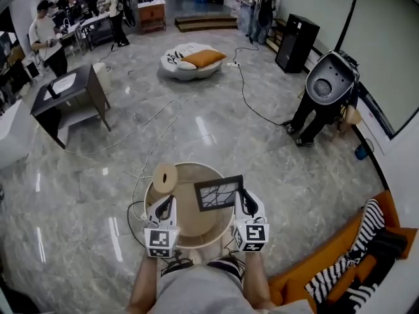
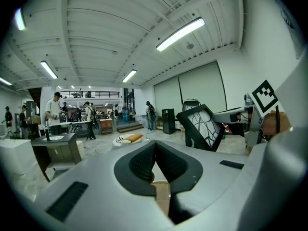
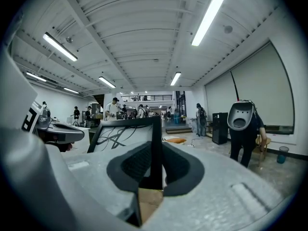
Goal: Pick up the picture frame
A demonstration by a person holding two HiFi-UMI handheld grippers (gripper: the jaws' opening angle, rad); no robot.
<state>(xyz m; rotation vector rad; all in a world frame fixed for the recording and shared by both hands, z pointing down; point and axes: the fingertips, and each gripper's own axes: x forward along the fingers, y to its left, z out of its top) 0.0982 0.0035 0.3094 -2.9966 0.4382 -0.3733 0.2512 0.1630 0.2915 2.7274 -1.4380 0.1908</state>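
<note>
The frame (image 1: 219,193) is clamped at its right-hand edge by the right gripper (image 1: 243,200). It is held above the round table (image 1: 196,235) and is judged to be clear of the top. In the right gripper view the black moulding is seen standing upright between the two pads (image 3: 137,163), which are pressed on it from either side. The rest of the frame (image 3: 120,134) extends to the left of the jaws.

An edge grip is judged to have been taken for two reasons: the moulding is the one part narrow enough to fit between the jaws, and the printed face is left untouched that way. The weight is carried out to one side of the grip, and the frame (image 2: 202,126) is seen tilted in the left gripper view. Some twisting in the pads is therefore to be expected if the hold is light.

The left gripper (image 1: 163,207) is held beside the frame, over the table's left part. In its own view the pads (image 2: 142,162) are seen meeting at their tips with nothing between them. It is judged to be kept close as a spare support, should the frame swing. A roll (image 1: 165,177) is seen just ahead of this gripper, at the table's far rim, and no contact with it can be made out.

The pick-up itself is judged to be essentially done.
</note>
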